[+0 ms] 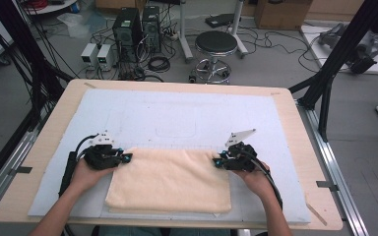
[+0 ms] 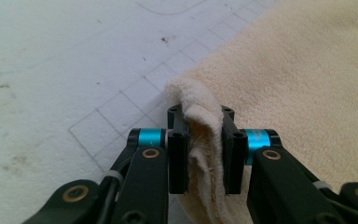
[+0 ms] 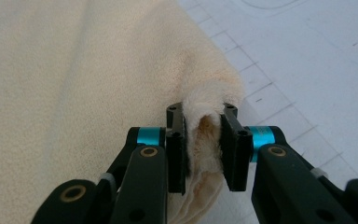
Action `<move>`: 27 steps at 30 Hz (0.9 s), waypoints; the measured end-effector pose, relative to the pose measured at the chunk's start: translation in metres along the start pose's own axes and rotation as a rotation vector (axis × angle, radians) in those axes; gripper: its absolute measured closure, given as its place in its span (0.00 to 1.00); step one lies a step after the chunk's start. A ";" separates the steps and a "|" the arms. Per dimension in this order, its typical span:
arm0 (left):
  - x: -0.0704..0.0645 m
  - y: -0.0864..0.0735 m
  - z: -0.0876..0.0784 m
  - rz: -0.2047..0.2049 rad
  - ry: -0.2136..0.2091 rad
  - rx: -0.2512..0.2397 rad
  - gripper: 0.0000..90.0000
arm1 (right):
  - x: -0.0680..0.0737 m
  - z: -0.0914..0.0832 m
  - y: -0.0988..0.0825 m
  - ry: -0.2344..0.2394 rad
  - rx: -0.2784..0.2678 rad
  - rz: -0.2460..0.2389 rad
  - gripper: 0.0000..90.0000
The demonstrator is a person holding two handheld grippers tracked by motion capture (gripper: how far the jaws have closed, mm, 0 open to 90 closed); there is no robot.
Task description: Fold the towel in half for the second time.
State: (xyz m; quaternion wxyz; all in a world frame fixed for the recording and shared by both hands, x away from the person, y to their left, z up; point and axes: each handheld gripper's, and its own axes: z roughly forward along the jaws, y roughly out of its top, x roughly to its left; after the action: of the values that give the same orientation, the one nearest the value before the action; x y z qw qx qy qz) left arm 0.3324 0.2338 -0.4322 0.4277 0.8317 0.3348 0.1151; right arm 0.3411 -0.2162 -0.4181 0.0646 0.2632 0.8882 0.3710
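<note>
Towel (image 1: 170,179) lies flat and folded on the white mat (image 1: 177,118), toward the 6 o'clock side of the table (image 1: 295,128), its long far edge running from 9 to 3 o'clock. My left gripper (image 1: 126,158) sits at the towel's far corner on the 9 o'clock end; my right gripper (image 1: 217,161) sits at the far corner on the 3 o'clock end. In the left gripper view, my left pads are nearly together, with a bunched fold of towel corner (image 2: 204,135) pinched between them; cloth fills the gap and bulges above the tips. In the right gripper view, same picture: my right pads are clamped on the other corner (image 3: 206,126), layers squeezed between them, a little tuft rising past the tips. Printed grid lines (image 2: 121,102) show on the mat just beside each corner. Judgement: the grasp step is done on both sides, and the fold itself has not begun, since the towel is flat everywhere else. Next move, as I read it: lift both corners together, evenly, and carry the far edge toward 6 o'clock to lay it on the near edge. That calls for matched height and pace in both hands, and for all pinched layers to stay caught; an inner layer slipping out would spoil the fold.
</note>
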 end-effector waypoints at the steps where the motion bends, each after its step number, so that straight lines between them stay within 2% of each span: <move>1: -0.001 0.001 -0.001 0.005 0.011 -0.004 0.86 | 0.000 -0.002 0.001 -0.001 -0.002 -0.002 0.84; 4: -0.005 0.005 -0.003 0.035 0.049 -0.006 0.86 | 0.001 -0.006 0.006 -0.007 -0.016 -0.010 0.84; 7: -0.007 0.008 -0.006 0.046 0.074 -0.013 0.86 | 0.005 -0.006 0.012 -0.032 -0.006 -0.029 0.84; 12: -0.006 0.014 -0.012 0.037 0.093 -0.041 0.86 | 0.003 -0.011 0.018 -0.035 -0.031 -0.031 0.85; 17: -0.001 0.022 -0.014 0.018 0.125 -0.070 0.86 | 0.000 -0.016 0.031 -0.052 -0.026 -0.043 0.85; 21: 0.006 0.032 -0.011 -0.002 0.157 -0.096 0.86 | -0.010 -0.018 0.043 -0.078 -0.033 -0.054 0.85; 23: 0.012 0.039 -0.007 -0.019 0.174 -0.111 0.86 | -0.018 -0.018 0.049 -0.089 -0.036 -0.038 0.85; 27: 0.025 0.056 0.006 -0.026 0.217 -0.106 0.86 | -0.039 -0.013 0.060 -0.119 -0.031 -0.023 0.85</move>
State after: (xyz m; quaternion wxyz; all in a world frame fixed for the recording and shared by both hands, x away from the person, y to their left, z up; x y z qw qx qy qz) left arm 0.3798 0.2229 -0.3938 0.4340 0.7862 0.3830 0.2164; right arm 0.3950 -0.2092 -0.3701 0.1259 0.2735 0.8799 0.3677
